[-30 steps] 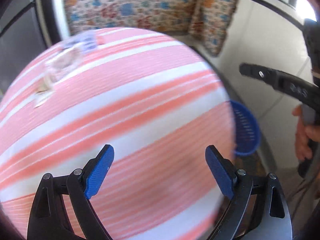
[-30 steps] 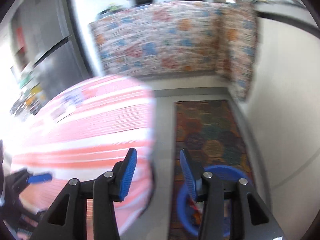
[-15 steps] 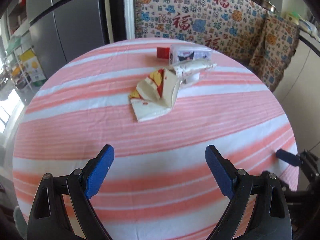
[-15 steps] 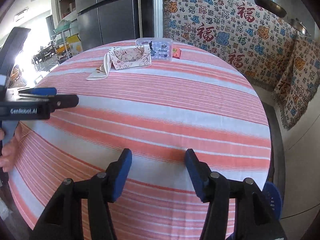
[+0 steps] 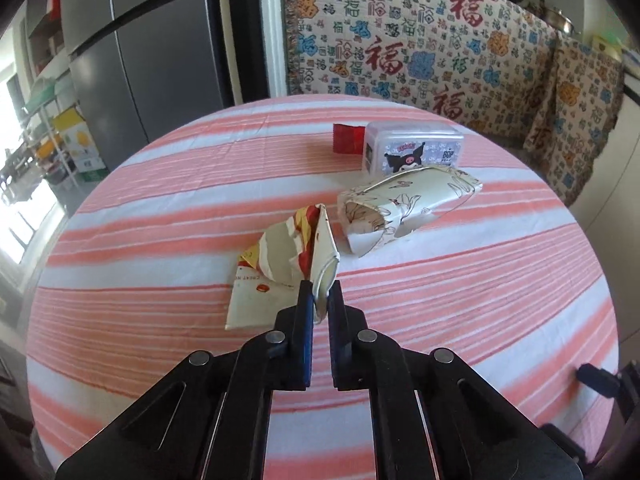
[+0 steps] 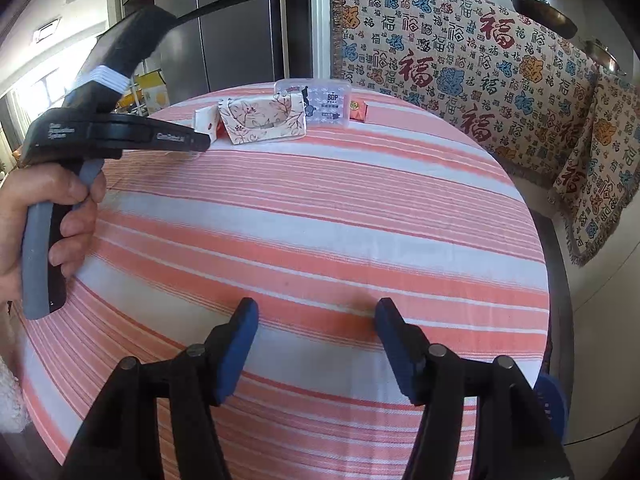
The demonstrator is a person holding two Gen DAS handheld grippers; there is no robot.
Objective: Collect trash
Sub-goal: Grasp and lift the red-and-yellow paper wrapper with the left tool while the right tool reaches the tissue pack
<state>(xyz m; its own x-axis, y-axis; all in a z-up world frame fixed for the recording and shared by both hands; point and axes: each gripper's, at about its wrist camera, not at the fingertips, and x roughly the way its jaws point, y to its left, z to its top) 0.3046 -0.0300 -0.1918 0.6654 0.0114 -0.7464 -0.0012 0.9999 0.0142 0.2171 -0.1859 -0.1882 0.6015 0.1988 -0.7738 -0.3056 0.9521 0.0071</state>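
One crumpled wrapper (image 5: 280, 272) is pinched at its near edge by the left hand-held gripper (image 5: 319, 304) on the striped table (image 5: 480, 280)

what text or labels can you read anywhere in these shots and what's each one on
"BDP": clear plastic box by the red packet; its smaller print is unreadable.
"福": repeated across the patterned cloth.
"GenRobot.AI": side of the left gripper, blurred.
Crumpled wrapper: print too small to read.

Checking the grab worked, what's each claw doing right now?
Left claw: shut on the crumpled paper wrapper.
Right claw: open, nothing between its pads, jaws just opened wider.
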